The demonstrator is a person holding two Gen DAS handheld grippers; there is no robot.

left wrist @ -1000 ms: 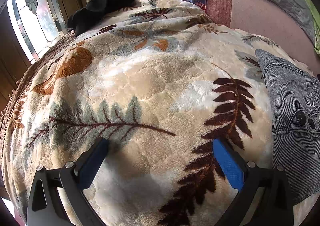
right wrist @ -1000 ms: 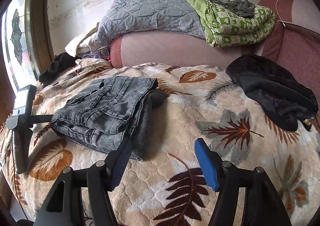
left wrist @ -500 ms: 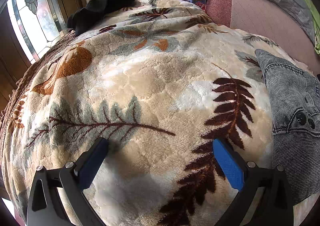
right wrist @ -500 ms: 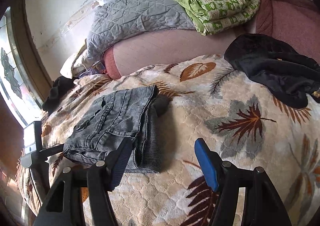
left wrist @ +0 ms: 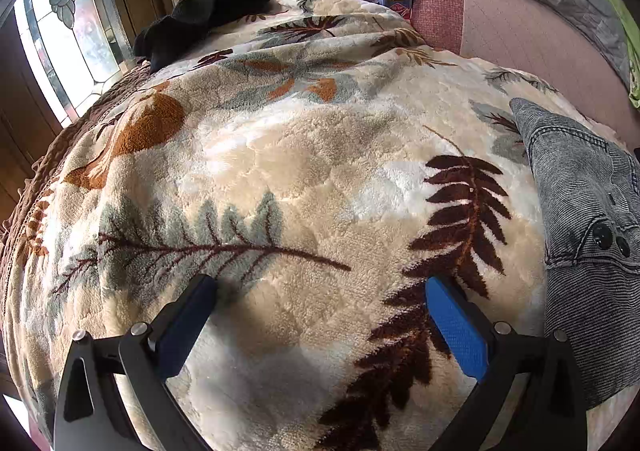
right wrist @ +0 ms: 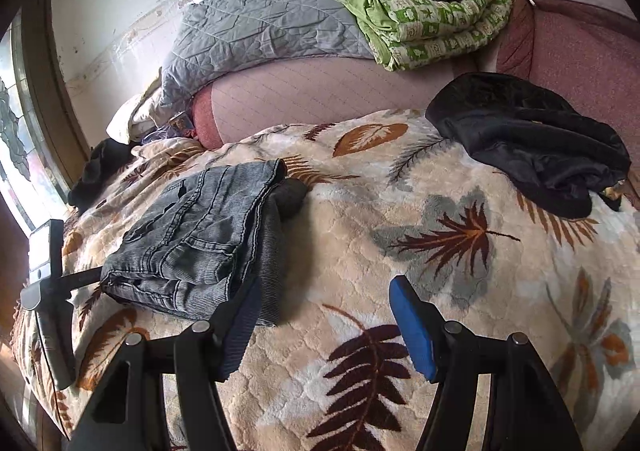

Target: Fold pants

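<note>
Pants: the grey pants (right wrist: 200, 239) are lying folded into a compact stack on the leaf-print blanket (right wrist: 400, 251), which is covering the bed.
Stage, as judged: the folding is appearing complete; only tidying or release is seeming to remain.
Left gripper (left wrist: 320, 291): it is hovering over bare blanket (left wrist: 280, 171), jaws spread wide and gripping nothing; the pants (left wrist: 588, 251) are lying just to the right of its right jaw, apart from it.
Right gripper (right wrist: 324, 299): it is hanging above the blanket, jaws parted and empty; the near edge of the pants is sitting behind the left jaw, contact not discernible.
Doing the step well: both grippers are best kept lifting straight away from the pants, so no jaw is snagging a layer and undoing the stack.
Other cloth: a black garment (right wrist: 528, 139) is lying well beyond the pants, to their right.
</note>
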